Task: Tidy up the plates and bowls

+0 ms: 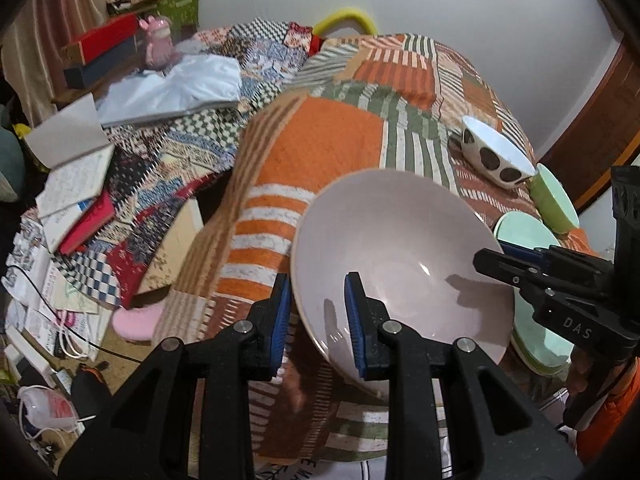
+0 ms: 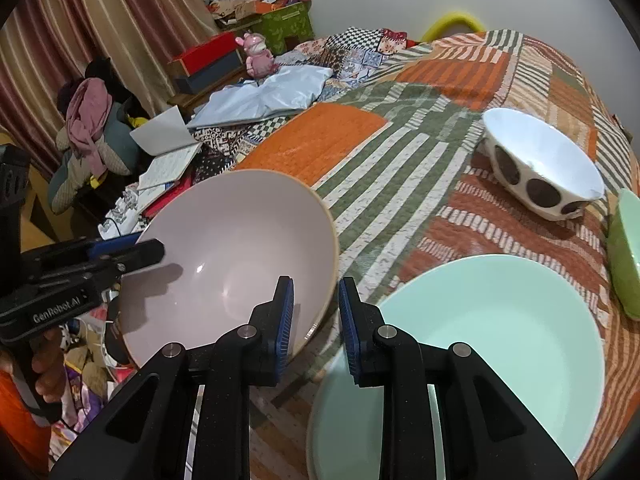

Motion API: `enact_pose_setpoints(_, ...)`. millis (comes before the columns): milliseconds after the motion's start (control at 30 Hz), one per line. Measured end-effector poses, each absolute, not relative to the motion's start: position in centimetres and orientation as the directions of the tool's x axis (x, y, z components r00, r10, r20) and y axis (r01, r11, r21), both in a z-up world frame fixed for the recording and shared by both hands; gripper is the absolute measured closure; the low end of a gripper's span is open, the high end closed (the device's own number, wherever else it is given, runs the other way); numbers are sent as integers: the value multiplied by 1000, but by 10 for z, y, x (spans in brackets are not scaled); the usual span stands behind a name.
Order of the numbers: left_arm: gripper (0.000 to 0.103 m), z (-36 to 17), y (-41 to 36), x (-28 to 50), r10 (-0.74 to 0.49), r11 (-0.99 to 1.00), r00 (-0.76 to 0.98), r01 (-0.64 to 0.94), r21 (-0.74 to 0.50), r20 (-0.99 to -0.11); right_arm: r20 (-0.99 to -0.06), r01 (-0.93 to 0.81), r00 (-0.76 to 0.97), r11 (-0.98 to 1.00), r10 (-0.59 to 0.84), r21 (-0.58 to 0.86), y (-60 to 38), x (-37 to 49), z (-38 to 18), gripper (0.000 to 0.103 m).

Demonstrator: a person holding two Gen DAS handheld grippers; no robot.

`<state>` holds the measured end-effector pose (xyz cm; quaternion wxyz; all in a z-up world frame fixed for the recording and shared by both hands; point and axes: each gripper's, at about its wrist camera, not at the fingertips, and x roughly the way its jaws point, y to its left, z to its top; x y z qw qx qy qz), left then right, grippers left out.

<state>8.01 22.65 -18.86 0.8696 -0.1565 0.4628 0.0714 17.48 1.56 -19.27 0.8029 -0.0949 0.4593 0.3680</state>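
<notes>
A large pale pink bowl [image 1: 400, 248] hangs tilted over the near edge of the quilted bed, held from both sides. My left gripper [image 1: 318, 292] is shut on its left rim, one blue pad inside and one outside. My right gripper [image 2: 316, 286] is shut on the opposite rim [image 2: 326, 300], and its black tip [image 1: 486, 258] shows at the bowl's right edge in the left wrist view. The left gripper [image 2: 156, 249] reaches in from the left in the right wrist view. A mint green plate [image 2: 500, 340] lies on the quilt right of the pink bowl [image 2: 232, 252].
A white bowl with dark spots [image 2: 540, 164] and a green bowl [image 2: 624, 256] on its side lie further back right on the patchwork quilt [image 2: 400, 152]. Books, an open notebook [image 2: 168, 160], a pink figurine [image 2: 258, 56] and floor clutter crowd the left. A person's hand [image 2: 44, 364] holds the left gripper.
</notes>
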Motion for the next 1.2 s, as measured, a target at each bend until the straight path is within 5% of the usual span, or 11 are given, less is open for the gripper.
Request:
enact_pose_setpoints(400, 77, -147, 192, 83, -7, 959, 623, -217, -181, -782, -750, -637, 412, 753, 517, 169, -35, 176, -157, 81)
enact_pose_setpoints(600, 59, -123, 157, 96, -25, 970, 670, -164, -180, -742, -716, -594, 484, 790, 503, 154, -75, 182, -140, 81)
enact_pose_setpoints(867, 37, -98, 103, 121, -36, 984, 709, -97, -148, -704, -671, -515, 581, 846, 461, 136, -134, 194, -122, 58)
enact_pose_setpoints(1200, 26, -91, 39, 163, -88, 993, 694, 5, -118, -715, -650, -390, 658, 910, 381, 139, -199, 215, -116, 55)
